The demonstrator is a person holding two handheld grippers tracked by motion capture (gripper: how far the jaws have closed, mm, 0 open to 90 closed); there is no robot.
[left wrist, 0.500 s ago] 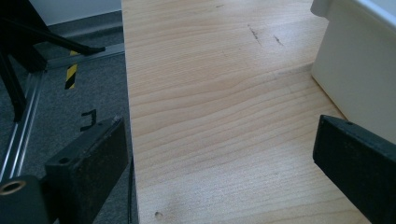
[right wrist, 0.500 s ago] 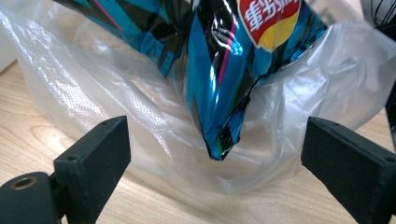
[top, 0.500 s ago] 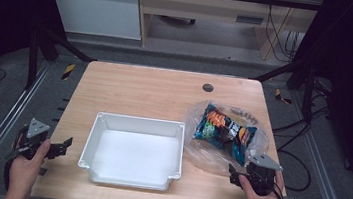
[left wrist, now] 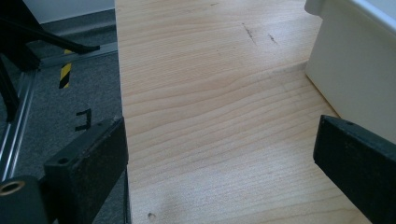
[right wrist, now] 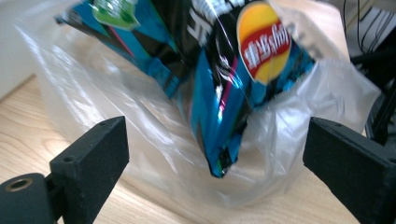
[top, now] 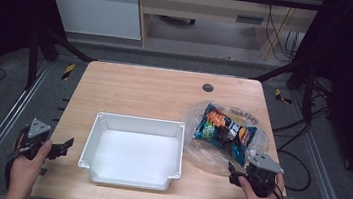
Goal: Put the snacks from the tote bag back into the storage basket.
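Below, pale wooden table (top: 150, 94), grey floor (top: 7, 105)

Grey carpet floor (top: 10, 85), wood desk (top: 199, 11) behind, dim surrounds.

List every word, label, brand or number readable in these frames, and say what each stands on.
No text can be read outright.
Red-and-yellow round logo on the blue-and-black foil snack packet inside the clear plastic bag: white lettering, upside down and blurred, unreadable.
White lettering and a green patch at the packet's top edge in the right gripper view: cut off and blurred.
White plastic bin, light wooden table: no markings seen.
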